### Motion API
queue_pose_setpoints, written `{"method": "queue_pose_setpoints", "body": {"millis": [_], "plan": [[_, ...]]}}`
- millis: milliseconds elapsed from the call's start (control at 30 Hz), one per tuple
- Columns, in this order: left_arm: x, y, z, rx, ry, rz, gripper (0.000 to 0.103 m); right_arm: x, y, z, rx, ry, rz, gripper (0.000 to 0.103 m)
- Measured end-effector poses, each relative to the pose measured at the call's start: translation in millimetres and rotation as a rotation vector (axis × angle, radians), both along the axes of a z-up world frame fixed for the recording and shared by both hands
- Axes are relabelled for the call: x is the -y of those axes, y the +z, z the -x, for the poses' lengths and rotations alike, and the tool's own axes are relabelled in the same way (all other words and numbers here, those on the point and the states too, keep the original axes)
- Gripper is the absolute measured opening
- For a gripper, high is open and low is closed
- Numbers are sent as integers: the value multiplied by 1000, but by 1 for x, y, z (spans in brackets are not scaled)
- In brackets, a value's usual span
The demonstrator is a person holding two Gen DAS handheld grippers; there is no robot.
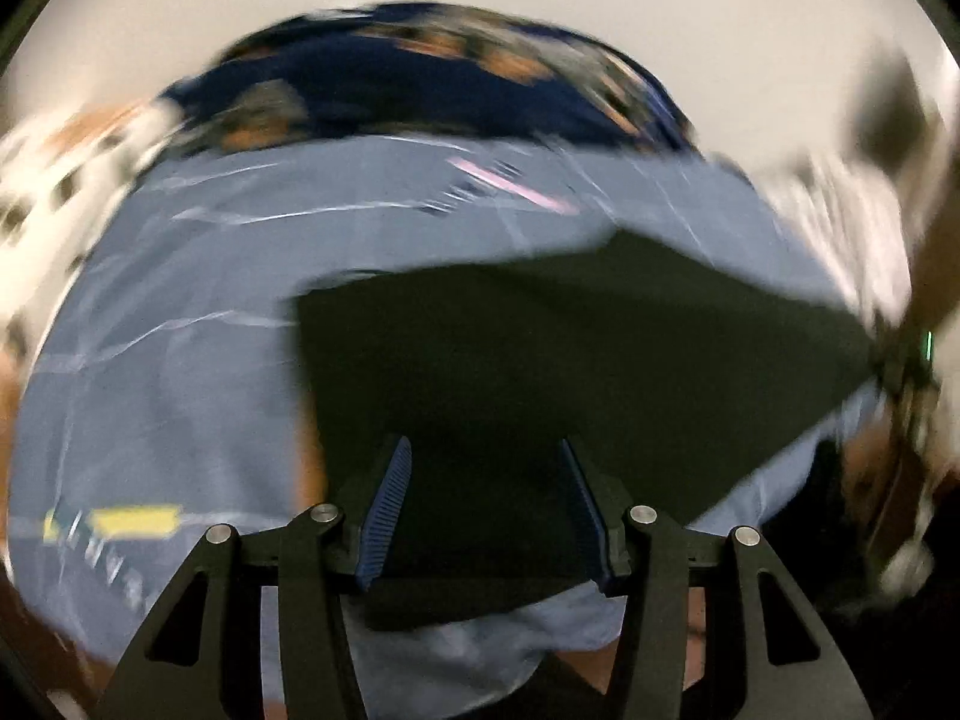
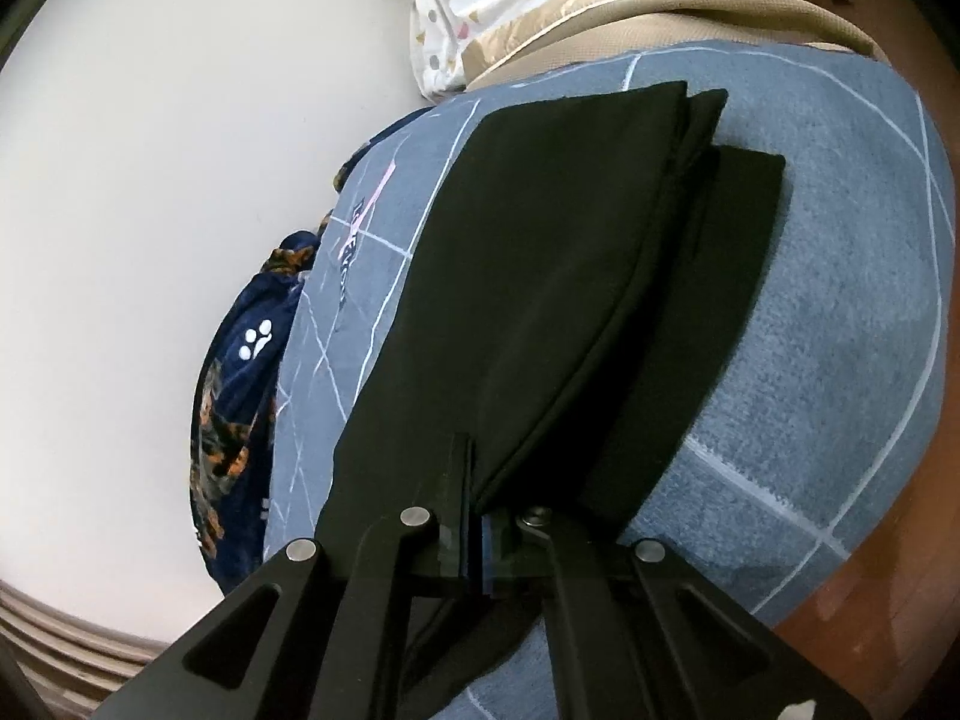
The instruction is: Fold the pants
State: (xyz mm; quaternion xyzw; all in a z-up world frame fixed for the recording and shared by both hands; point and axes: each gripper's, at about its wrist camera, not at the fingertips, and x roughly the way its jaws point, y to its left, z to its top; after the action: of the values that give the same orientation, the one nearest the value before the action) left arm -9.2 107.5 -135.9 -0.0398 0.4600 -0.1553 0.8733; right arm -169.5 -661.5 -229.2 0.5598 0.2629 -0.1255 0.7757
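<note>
The black pants (image 2: pixel 540 276) lie folded lengthwise on a blue-grey bedspread (image 2: pixel 840 330). One layer sticks out to the right under the top one. My right gripper (image 2: pixel 465 450) is shut on the pants' near edge, and the top layer rises from its pinched fingers. In the blurred left wrist view the pants (image 1: pixel 570 348) are a dark slab ahead of and under my left gripper (image 1: pixel 486 444). Its blue-padded fingers (image 1: pixel 390 510) stand apart above the cloth and do not pinch it.
The bedspread (image 1: pixel 180 360) has thin white lines and a yellow label. A dark blue patterned blanket (image 2: pixel 240 372) hangs at its far side by a white wall. White dotted bedding (image 2: pixel 510 6) and a beige mattress edge (image 2: pixel 690 6) lie beyond. Brown wood (image 2: pixel 888 588) shows at right.
</note>
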Motion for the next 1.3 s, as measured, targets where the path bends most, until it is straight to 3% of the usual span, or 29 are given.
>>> {"method": "queue_pose_setpoints", "body": {"millis": [100,200,333,600,667,767,867,933,1133,1200,1233,1300], "plan": [[-48,2,6,-96,110,62,52,-1,0,0,-2,-4,11,0],[-73,-5,22,-160,136,66,52,0,-1,1,5,-11,1,0],[-70,-19,36,-237,88,118,52,1,-2,1,5,-11,-4,0],[-52,-43,17,-282,52,201,52,3,-3,1,4,-4,-17,0],[-44,-52,11,-337,20,205,52,3,-3,1,3,-6,-20,0],[-32,-57,8,-344,-3,125,44,5,-4,1,11,-7,-29,0],[-29,-47,9,-316,5,117,34,6,-5,1,12,-5,-34,0],[-21,-36,10,-277,2,72,29,7,-5,1,10,-4,-33,0],[-20,0,-2,-167,57,18,26,6,-6,0,13,1,-45,0],[-31,-3,-7,-179,88,7,24,6,-6,1,15,10,-47,0],[-35,-10,-7,-195,99,-3,14,7,-7,1,18,13,-48,0],[-38,-27,-9,-228,103,-46,14,7,-8,2,30,17,-54,0]]}}
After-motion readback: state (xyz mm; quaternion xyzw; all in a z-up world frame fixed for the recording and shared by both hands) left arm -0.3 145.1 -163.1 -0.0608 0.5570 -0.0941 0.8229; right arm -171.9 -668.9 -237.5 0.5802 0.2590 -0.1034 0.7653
